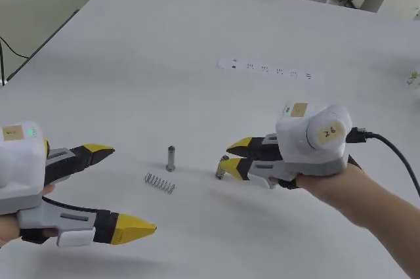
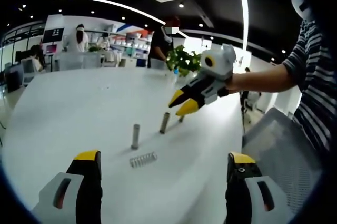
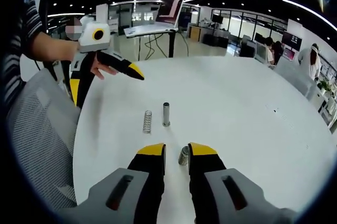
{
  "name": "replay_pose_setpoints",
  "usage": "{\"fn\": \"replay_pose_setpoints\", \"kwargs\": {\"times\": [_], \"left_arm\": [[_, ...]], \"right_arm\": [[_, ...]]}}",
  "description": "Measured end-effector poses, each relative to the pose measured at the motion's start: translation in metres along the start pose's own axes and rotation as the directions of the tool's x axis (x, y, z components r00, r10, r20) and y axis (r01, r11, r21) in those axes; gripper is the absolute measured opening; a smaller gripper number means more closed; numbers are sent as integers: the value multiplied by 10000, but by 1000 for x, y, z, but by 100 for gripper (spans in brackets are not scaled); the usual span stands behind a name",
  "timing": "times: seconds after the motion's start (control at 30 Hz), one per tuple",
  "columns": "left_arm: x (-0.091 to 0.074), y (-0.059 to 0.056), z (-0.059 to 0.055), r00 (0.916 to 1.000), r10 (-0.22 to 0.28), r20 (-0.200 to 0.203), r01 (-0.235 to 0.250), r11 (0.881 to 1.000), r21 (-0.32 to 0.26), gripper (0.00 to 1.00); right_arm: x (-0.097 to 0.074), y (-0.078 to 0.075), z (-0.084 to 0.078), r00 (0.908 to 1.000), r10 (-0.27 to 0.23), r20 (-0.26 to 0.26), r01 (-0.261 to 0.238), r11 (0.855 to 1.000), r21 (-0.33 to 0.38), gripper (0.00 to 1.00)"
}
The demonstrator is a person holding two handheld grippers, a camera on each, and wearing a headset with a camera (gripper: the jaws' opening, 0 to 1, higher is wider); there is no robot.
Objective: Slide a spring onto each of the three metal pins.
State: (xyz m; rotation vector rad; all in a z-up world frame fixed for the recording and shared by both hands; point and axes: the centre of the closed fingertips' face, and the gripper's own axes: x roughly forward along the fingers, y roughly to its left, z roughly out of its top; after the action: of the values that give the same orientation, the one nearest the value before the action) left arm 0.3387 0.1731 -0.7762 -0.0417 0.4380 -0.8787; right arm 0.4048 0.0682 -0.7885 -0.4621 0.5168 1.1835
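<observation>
Right claw point(image 1: 233, 155) is narrowed but not shut. Its tips bracket a coiled pin point(image 3: 184, 155), which I read as a spring already on a pin. I can't tell if they touch.

Left claw point(image 1: 121, 190) is wide open and empty, over the near-left part of the surface point(image 1: 197, 29).

My read of the step: seat that spring.
- Push straight down the pin axis.
- Keep the squeeze light so the coils don't bind.
- Don't side-load it, because the pin looks free-standing.

The bare pin point(image 1: 171, 159) stands upright toward the near edge, between the claws. The loose spring point(image 1: 159, 183) lies flat just beside it on the near-edge side, apart from both claws and closer to the left one. It probably goes on next: grip it near one end and stand it up over the pin.
</observation>
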Motion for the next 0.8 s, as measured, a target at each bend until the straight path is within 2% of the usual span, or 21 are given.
{"fn": "replay_pose_setpoints", "kwargs": {"times": [0.13,0.27,0.53,0.8], "left_arm": [[1,-1,1,10000,-20,19,20,10000,22,96],[1,-2,1,10000,-30,14,30,10000,32,96],[-1,-2,0,10000,4,20,-4,10000,2,96],[-2,-1,-3,10000,44,14,-44,10000,-53,96]], "right_arm": [[-1,5,-6,10000,74,-62,-73,9998,175,15],[-2,9,-6,9999,138,85,-142,9989,453,15],[1,17,-10,9995,299,31,-300,9976,619,14],[11,27,-6,9983,580,-64,-575,9963,636,14]]}}
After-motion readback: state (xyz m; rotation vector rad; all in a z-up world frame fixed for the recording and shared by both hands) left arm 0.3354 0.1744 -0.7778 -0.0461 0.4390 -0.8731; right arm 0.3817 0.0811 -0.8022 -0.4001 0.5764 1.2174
